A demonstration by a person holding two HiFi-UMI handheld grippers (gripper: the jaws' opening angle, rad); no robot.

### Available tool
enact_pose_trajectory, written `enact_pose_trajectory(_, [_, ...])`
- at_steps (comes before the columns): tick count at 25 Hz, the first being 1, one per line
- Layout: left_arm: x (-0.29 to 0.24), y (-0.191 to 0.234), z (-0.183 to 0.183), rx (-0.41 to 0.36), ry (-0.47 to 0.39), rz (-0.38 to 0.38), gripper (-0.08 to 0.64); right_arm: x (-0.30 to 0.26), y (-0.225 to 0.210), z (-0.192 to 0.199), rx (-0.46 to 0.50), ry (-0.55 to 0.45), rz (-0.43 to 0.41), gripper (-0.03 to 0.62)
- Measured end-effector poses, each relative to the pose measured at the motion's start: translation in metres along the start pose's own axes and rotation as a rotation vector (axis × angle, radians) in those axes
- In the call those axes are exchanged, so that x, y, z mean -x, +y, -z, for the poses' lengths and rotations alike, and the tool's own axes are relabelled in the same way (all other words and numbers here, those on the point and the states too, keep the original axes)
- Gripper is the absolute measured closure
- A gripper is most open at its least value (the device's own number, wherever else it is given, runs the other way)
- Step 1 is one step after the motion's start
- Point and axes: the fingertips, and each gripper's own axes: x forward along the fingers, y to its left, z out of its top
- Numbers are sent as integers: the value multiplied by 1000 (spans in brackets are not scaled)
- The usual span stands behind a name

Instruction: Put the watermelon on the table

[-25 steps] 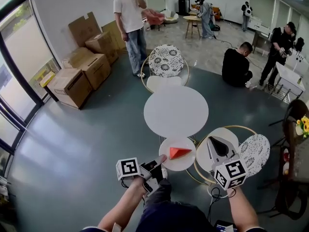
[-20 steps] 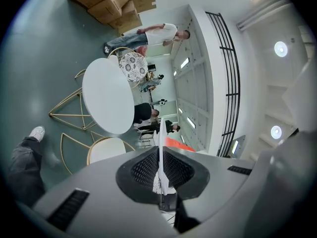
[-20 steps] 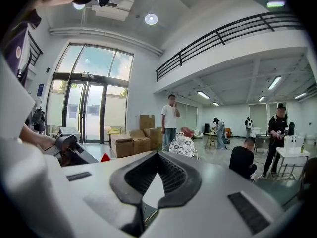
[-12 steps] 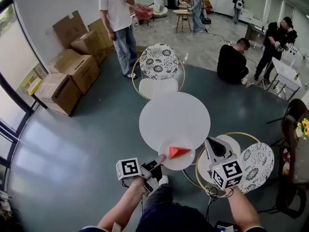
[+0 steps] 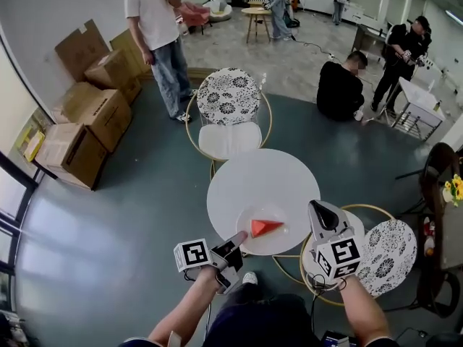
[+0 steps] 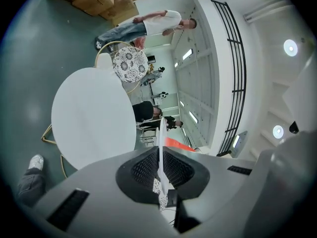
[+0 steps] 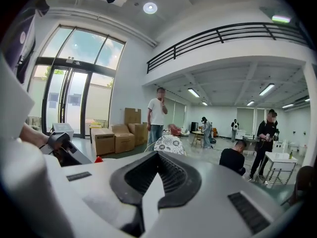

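A red watermelon wedge (image 5: 265, 228) lies on a thin white plate (image 5: 269, 243). My left gripper (image 5: 237, 243) is shut on the plate's near-left rim. In the head view the plate overlaps the near edge of the round white table (image 5: 253, 183); whether it touches the top I cannot tell. The left gripper view shows the plate (image 6: 161, 138) edge-on between the shut jaws of the left gripper (image 6: 161, 155), with the watermelon (image 6: 178, 144) just beyond. My right gripper (image 5: 319, 210) hovers to the right of the plate, shut on nothing. The right gripper (image 7: 153, 182) view shows its jaws together and the watermelon (image 7: 98, 159) as a red tip.
A gold-framed chair with a patterned back (image 5: 229, 96) stands behind the table. A second one (image 5: 387, 248) is under my right arm. Cardboard boxes (image 5: 76, 143) are stacked at the left. A person stands (image 5: 155, 20) beyond the table, and another sits on the floor (image 5: 340, 85).
The plate with the watermelon has gone forward in my left gripper, from in front of the table to over its near edge. The right gripper moved along beside it.
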Motion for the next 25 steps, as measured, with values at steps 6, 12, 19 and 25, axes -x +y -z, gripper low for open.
enact_pose_trajectory(6, [-15,16,-24,20,4,-20,545,-31,1,6,1,44,-18,588])
enact_pose_trajectory(12, [-30,27,-40,28,-18,-35,544,-52,-6,10,5,68,-44,588])
enact_pose_trajectory(19, [-47,40,-50,34,-55,-58,544,-71,-13,15,6,80,-92,588])
enact_pose_trajectory(25, [-65,70,-60,58,-86,-87,545,-80,-19,49,-1,144,-111,588])
